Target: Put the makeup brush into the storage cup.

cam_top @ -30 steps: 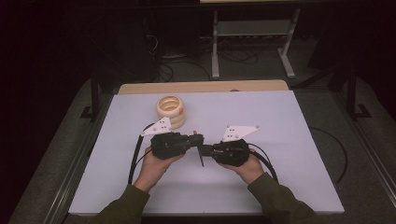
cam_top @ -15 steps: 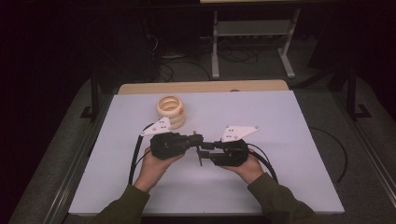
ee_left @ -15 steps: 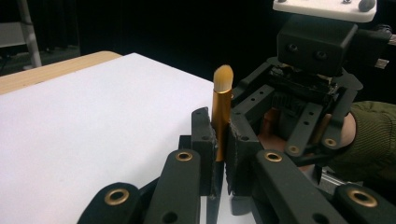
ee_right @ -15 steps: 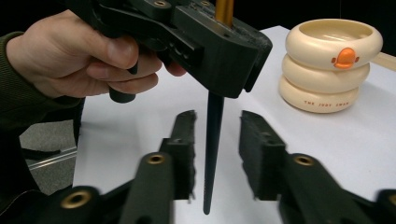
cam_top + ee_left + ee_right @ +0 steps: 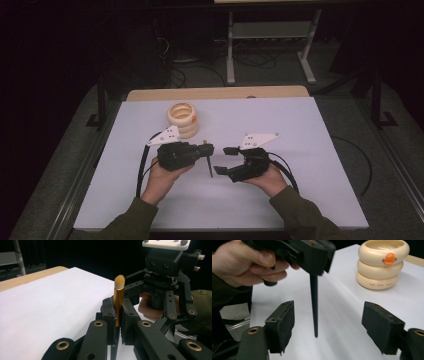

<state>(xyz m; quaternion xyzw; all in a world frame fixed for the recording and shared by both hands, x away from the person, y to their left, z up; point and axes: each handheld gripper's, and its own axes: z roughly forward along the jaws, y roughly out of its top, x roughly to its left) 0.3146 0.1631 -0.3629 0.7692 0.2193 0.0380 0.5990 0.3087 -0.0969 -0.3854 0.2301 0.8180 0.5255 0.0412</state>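
one brush (image 5: 118, 298), clamped upright in left tool (image 5: 206, 149) at desk (image 5: 300, 120) centre; right tool (image 5: 223, 159) wide open, empty, facing it. cream holder (image 5: 183, 119) at 11 o'clock. handover or stowing seemingly pending.

**Faint lettering on the cream holder, nothing legible**

The cream ringed holder (image 5: 383, 263) near the far edge of the table (image 5: 300, 125) carries one short line of small dark letters on its lowest ring, too small and blurred to read. An orange emblem (image 5: 389, 258) sits on its top ring; it bears no readable characters.
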